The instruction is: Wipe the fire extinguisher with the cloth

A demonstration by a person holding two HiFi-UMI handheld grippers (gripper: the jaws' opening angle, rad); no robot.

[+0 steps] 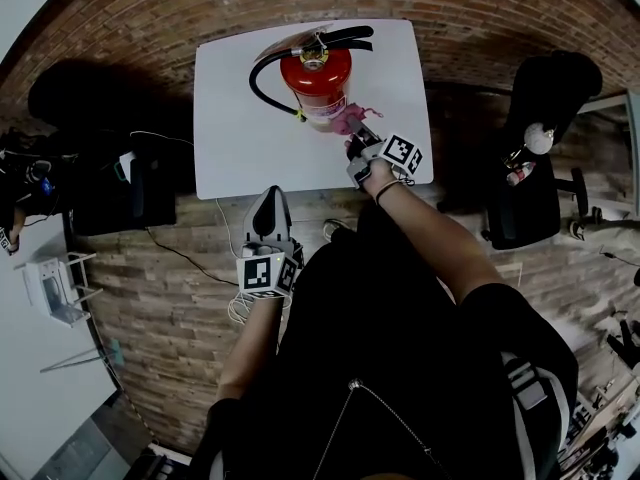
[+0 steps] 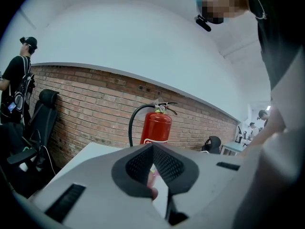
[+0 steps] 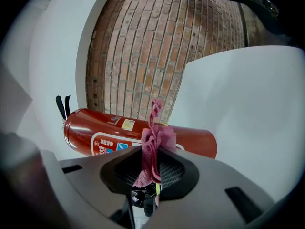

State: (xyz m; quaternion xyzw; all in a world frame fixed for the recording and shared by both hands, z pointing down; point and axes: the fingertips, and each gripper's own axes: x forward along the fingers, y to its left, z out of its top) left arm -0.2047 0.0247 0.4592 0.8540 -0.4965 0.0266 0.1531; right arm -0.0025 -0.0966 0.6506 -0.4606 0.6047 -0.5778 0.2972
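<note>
A red fire extinguisher (image 1: 315, 80) stands upright toward the 12 o'clock edge of a white table (image 1: 235, 138), its black hose (image 1: 262, 86) looping out on the 9 o'clock side and its black lever pointing to 3 o'clock. The right gripper (image 1: 360, 136) reaches in from 5 o'clock with its jaws clamped on a bunched pink cloth (image 1: 348, 119), which sits against or just beside the lower part of the cylinder; contact cannot be settled from above. In the right gripper view the cloth (image 3: 155, 144) rises from between the pads of the right gripper (image 3: 151, 152) and covers part of the extinguisher's (image 3: 105, 135) printed label, with the table top (image 3: 248, 104) filling the 3 o'clock side. The left gripper (image 1: 269, 200) hangs off the table's 6 o'clock edge, over the brick-patterned floor (image 1: 170, 318), well apart from the cylinder; the left gripper view shows the left gripper (image 2: 152, 149) with its jaws together and nothing between them, the extinguisher (image 2: 156, 126) straight ahead at 12 o'clock beyond a bare stretch of table (image 2: 90, 154). A black office chair (image 1: 545, 168) stands at the table's 3 o'clock, dark chairs and gear (image 1: 100, 158) crowd its 9 o'clock, a thin cable (image 1: 190, 260) trails over the floor and a white rack (image 1: 55, 288) sits at 8 o'clock. A person in black (image 2: 16, 80) stands at 9 o'clock near a brick wall (image 2: 95, 104).
</note>
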